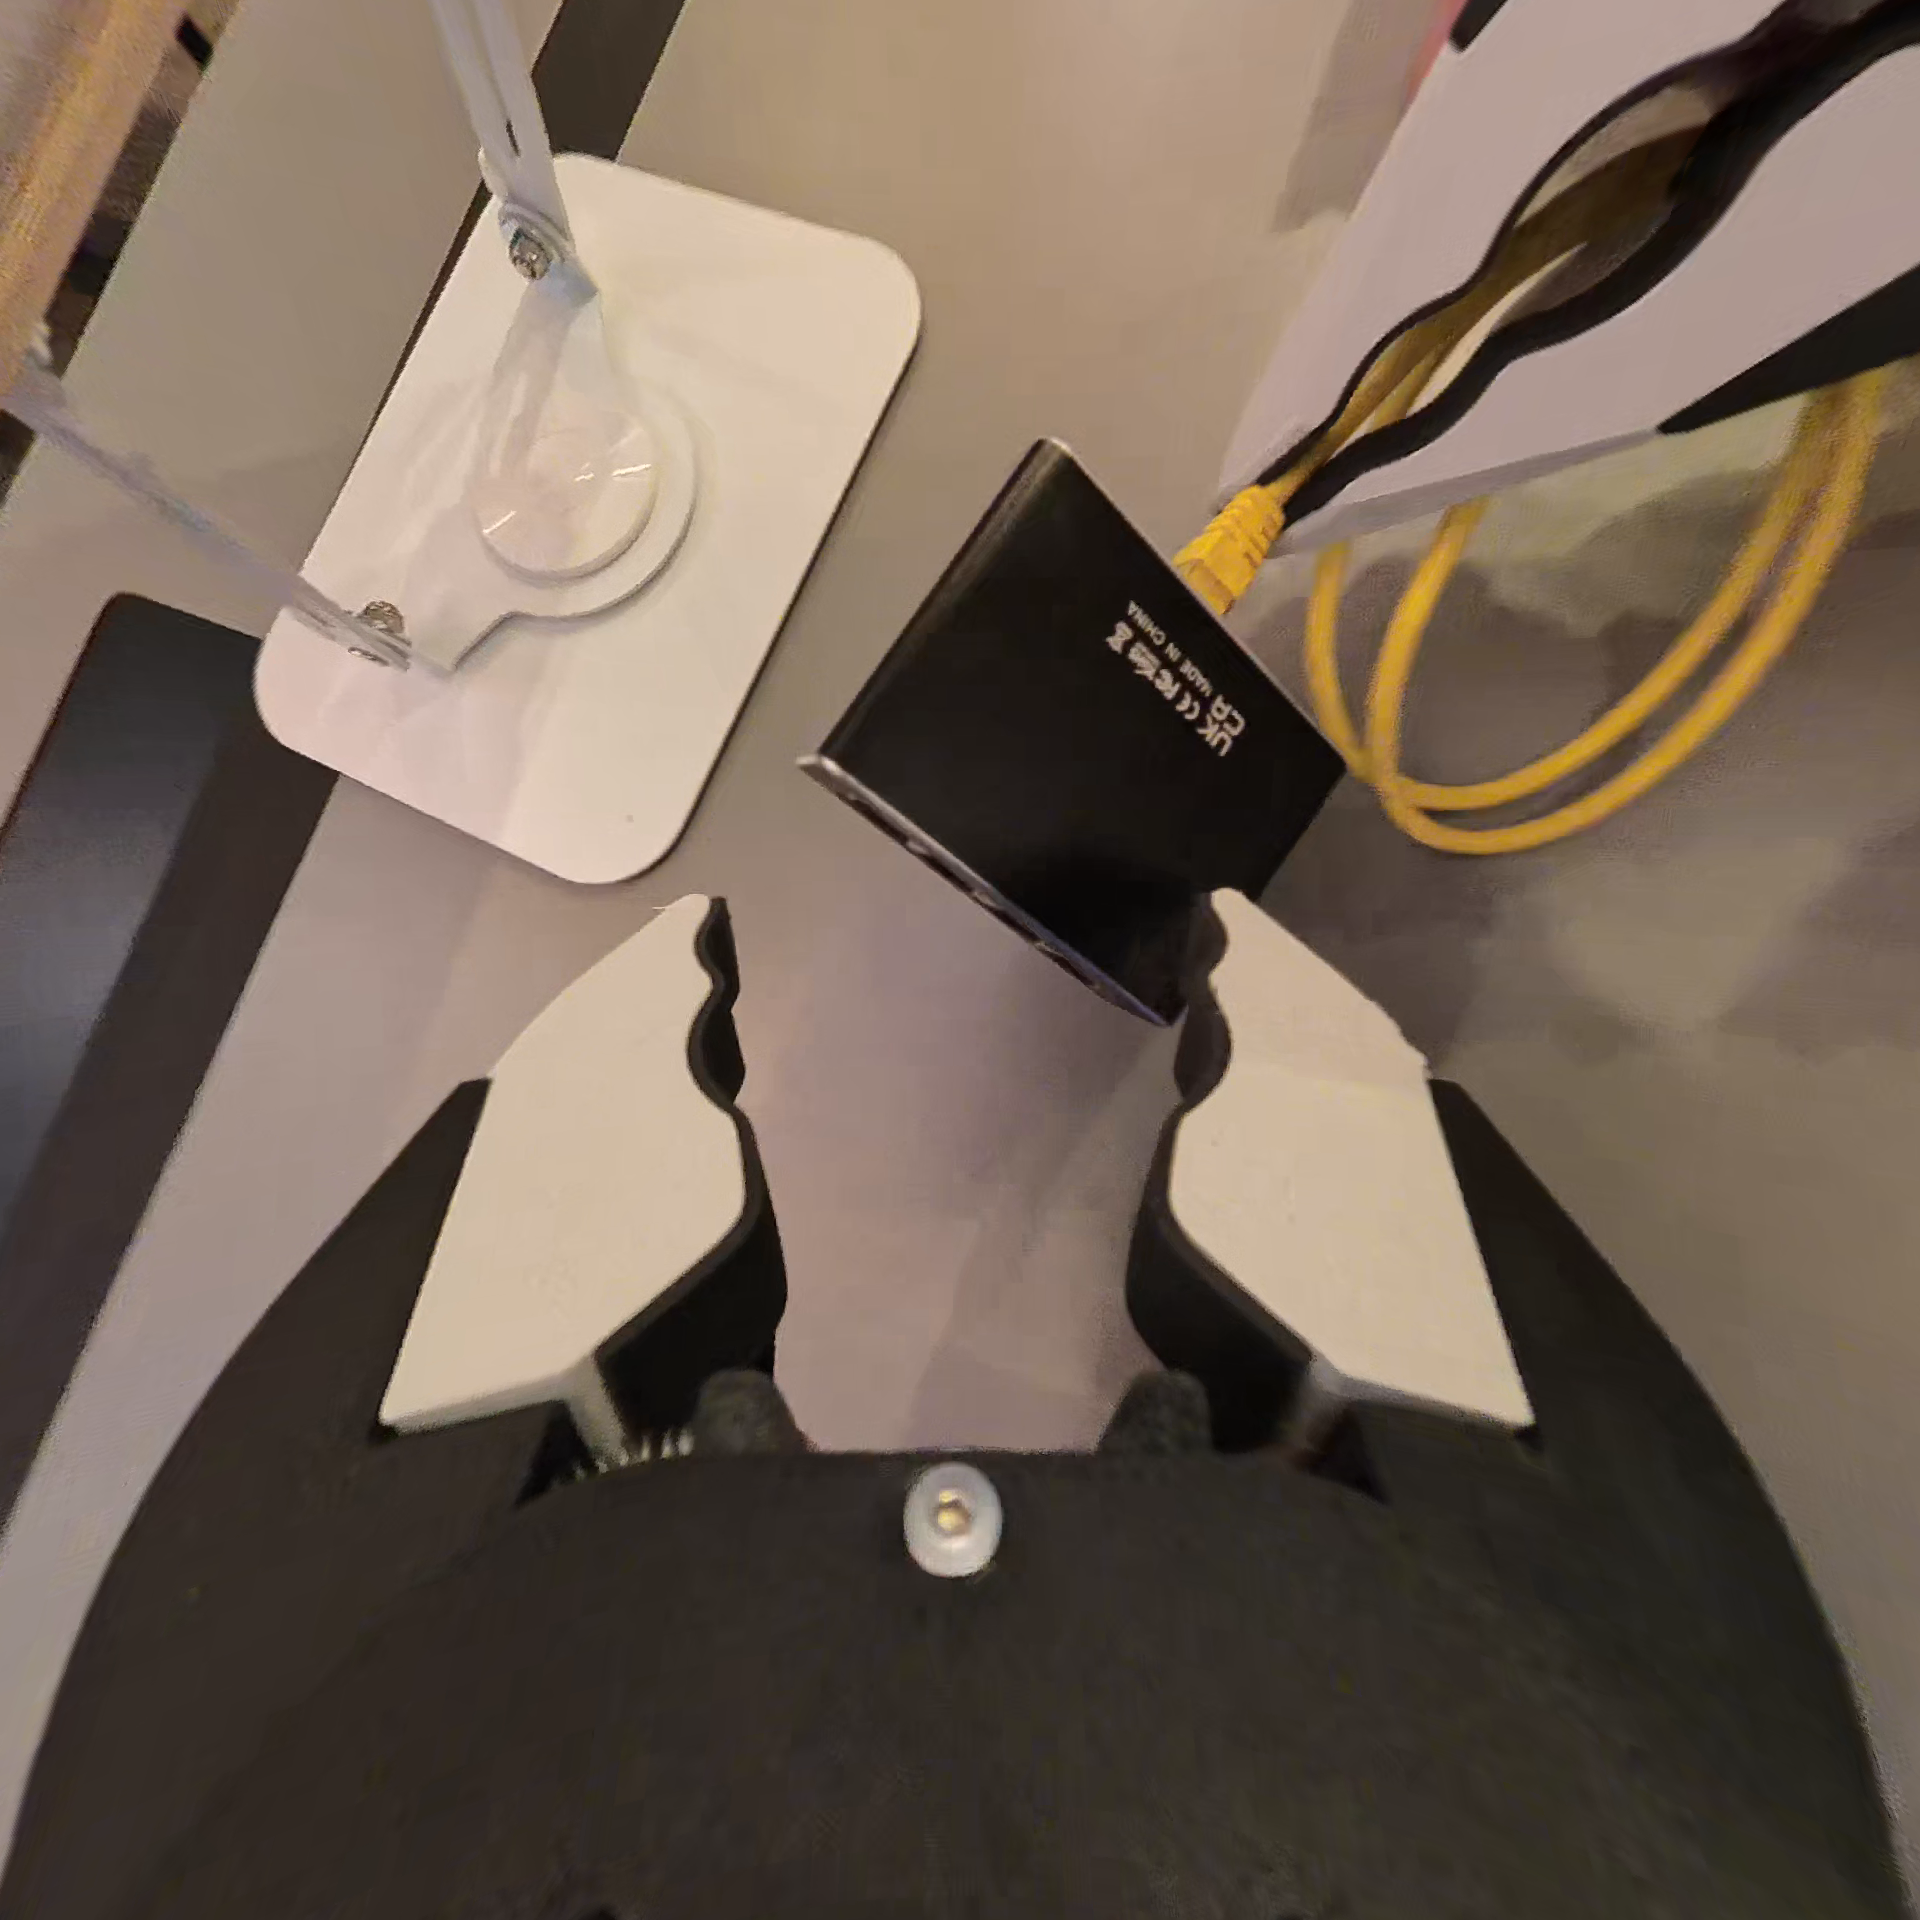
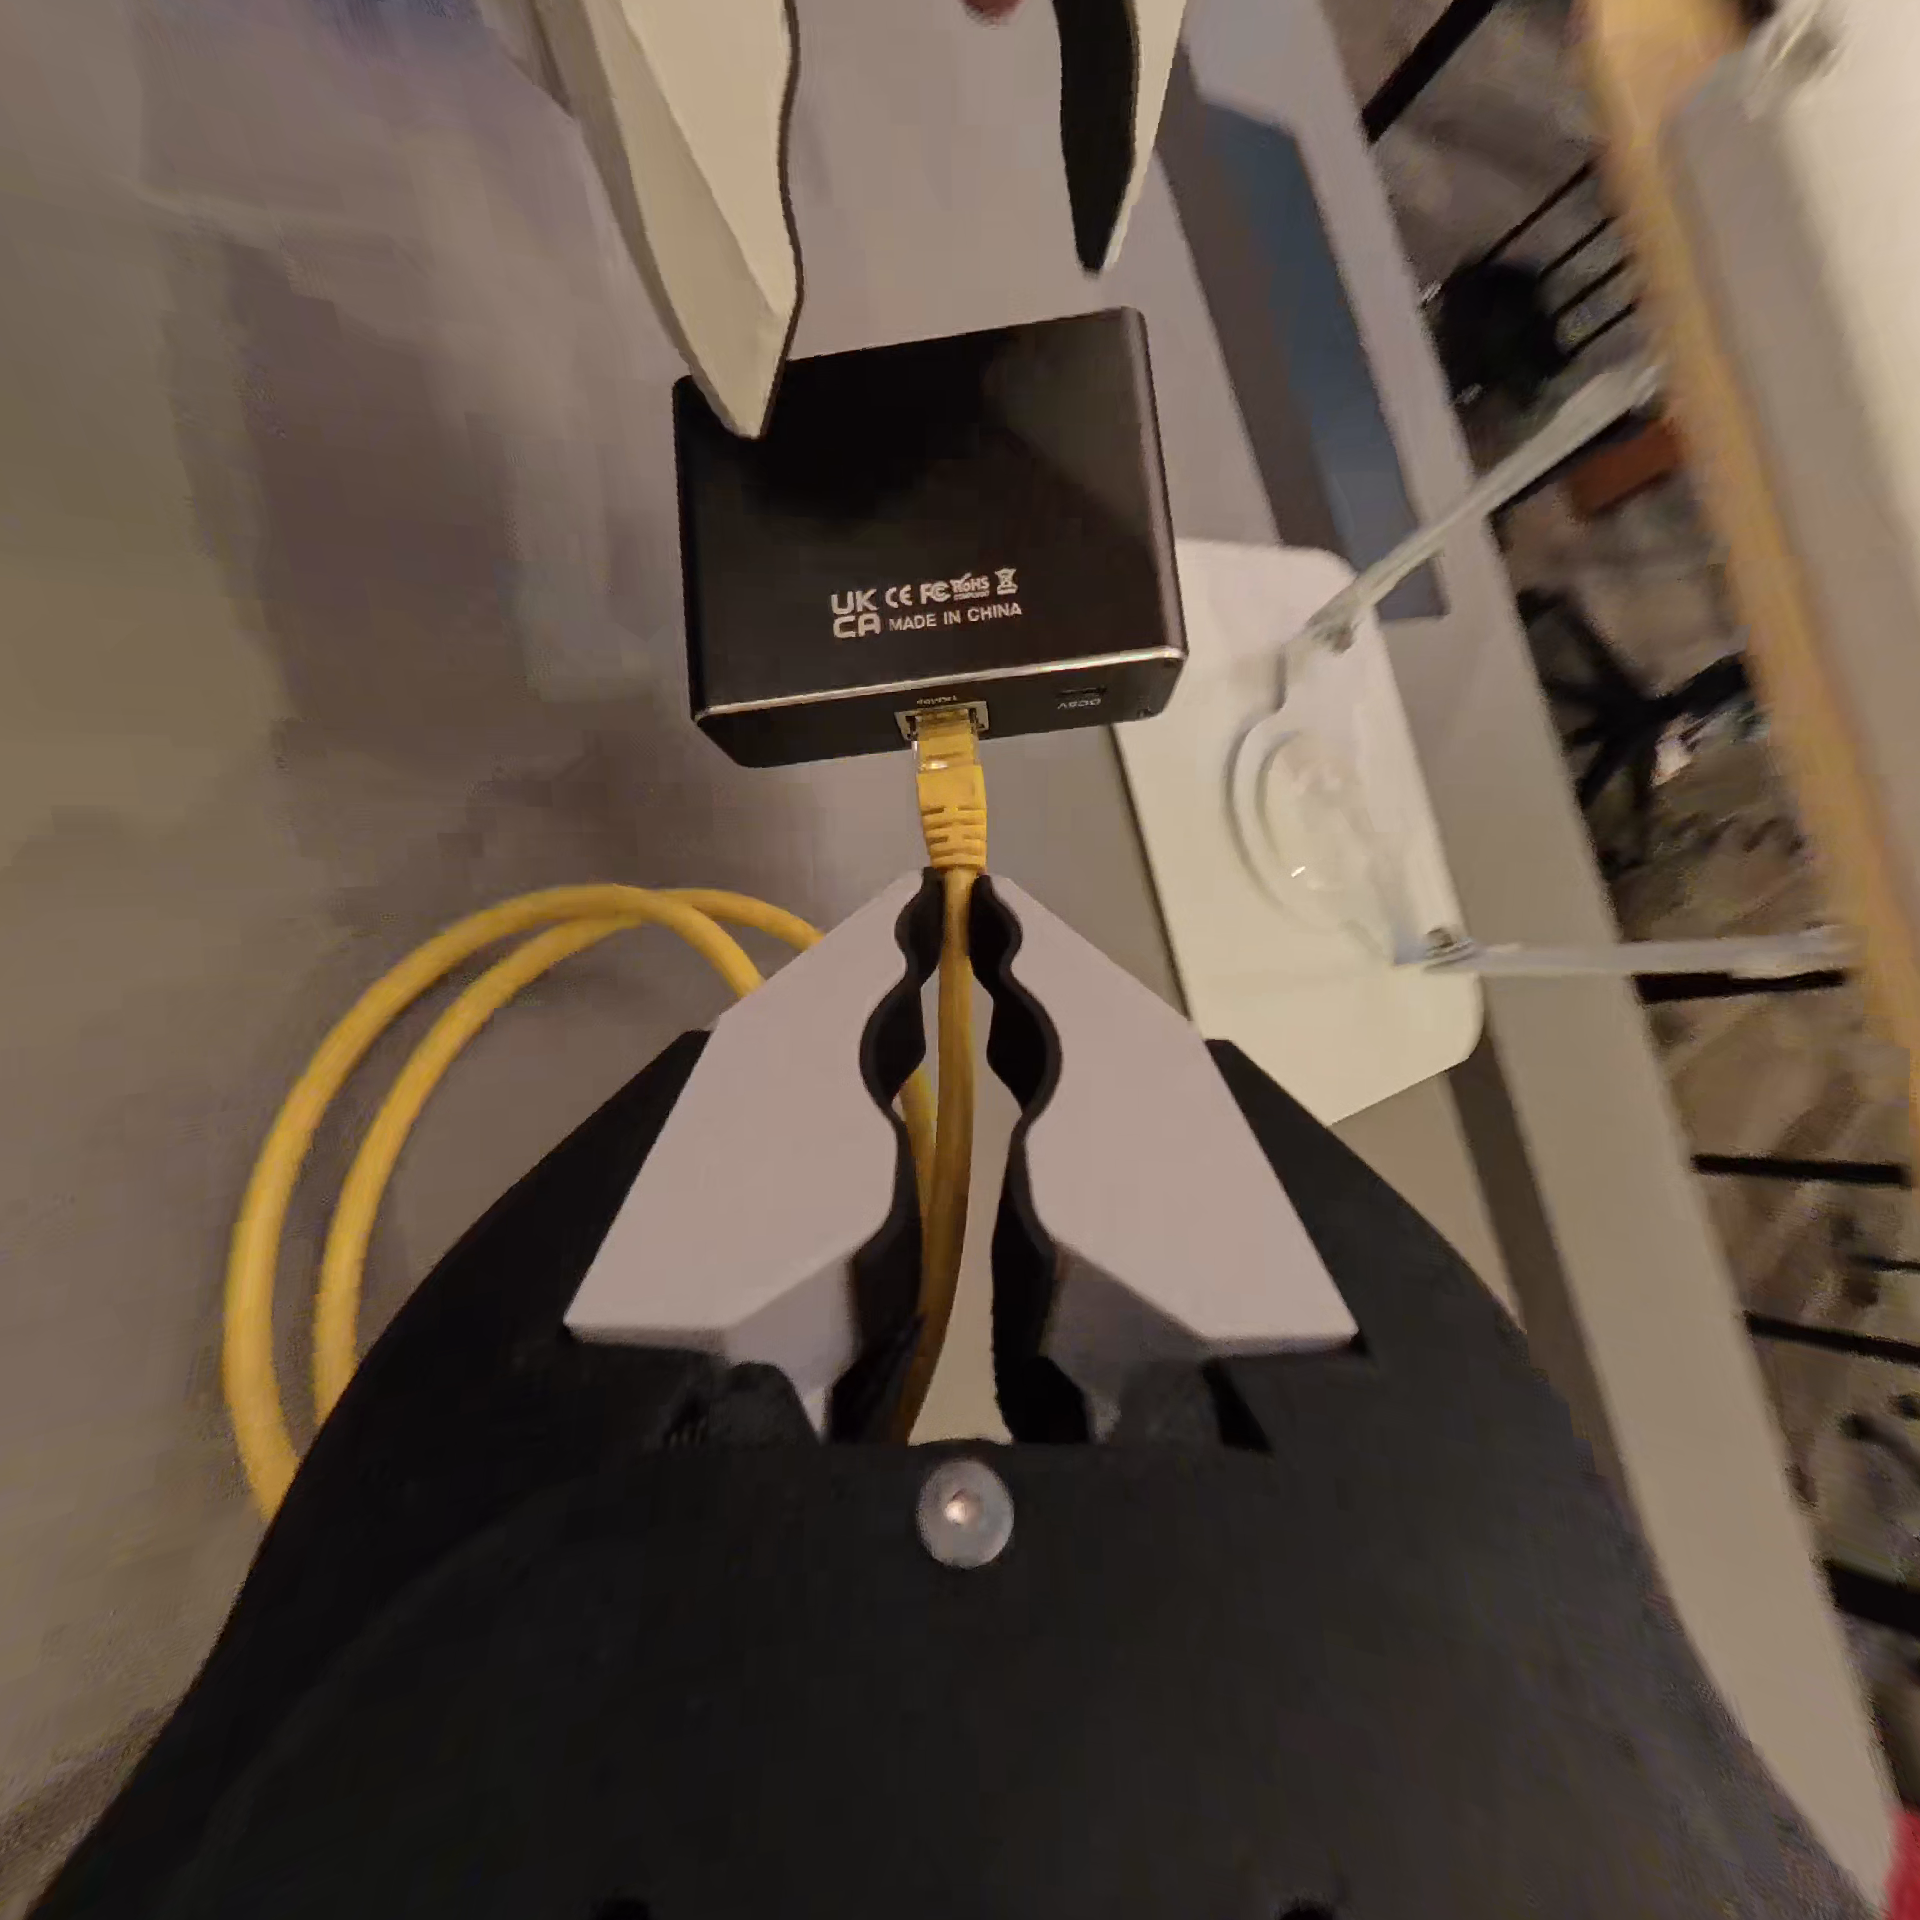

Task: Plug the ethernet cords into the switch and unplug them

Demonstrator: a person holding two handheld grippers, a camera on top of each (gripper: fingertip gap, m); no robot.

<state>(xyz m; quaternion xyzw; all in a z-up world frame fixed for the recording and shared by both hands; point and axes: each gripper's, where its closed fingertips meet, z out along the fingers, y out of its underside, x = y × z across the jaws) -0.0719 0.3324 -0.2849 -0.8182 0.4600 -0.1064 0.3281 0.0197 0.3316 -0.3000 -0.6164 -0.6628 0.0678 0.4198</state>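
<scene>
Your right gripper [image 2: 951,883] has its fingers pressed together on the yellow ethernet cord [image 2: 951,1091], just behind the plug [image 2: 945,790]. That plug sits in a port on the near face of the black switch [image 2: 925,530]; whether it is fully seated is hard to judge from here. The slack of the cord loops twice on the grey table [image 2: 260,520] to the left of your right gripper.

Your left gripper [image 1: 961,956] is spread wide. Its right fingertip [image 1: 1210,935] is at the nearest corner of the switch [image 1: 1070,727], and the left fingertip stands well apart from it, over bare table [image 1: 935,208]. In the right wrist view the left gripper [image 2: 935,343] comes in from above, one finger overlapping the far left corner of the switch, the other beyond its far edge.

The switch lies flat on the table with its printed face up. Just beside it is the white base of a desk stand [image 1: 613,540], with a clear disc on it; the table's edge runs just beyond that base.
</scene>
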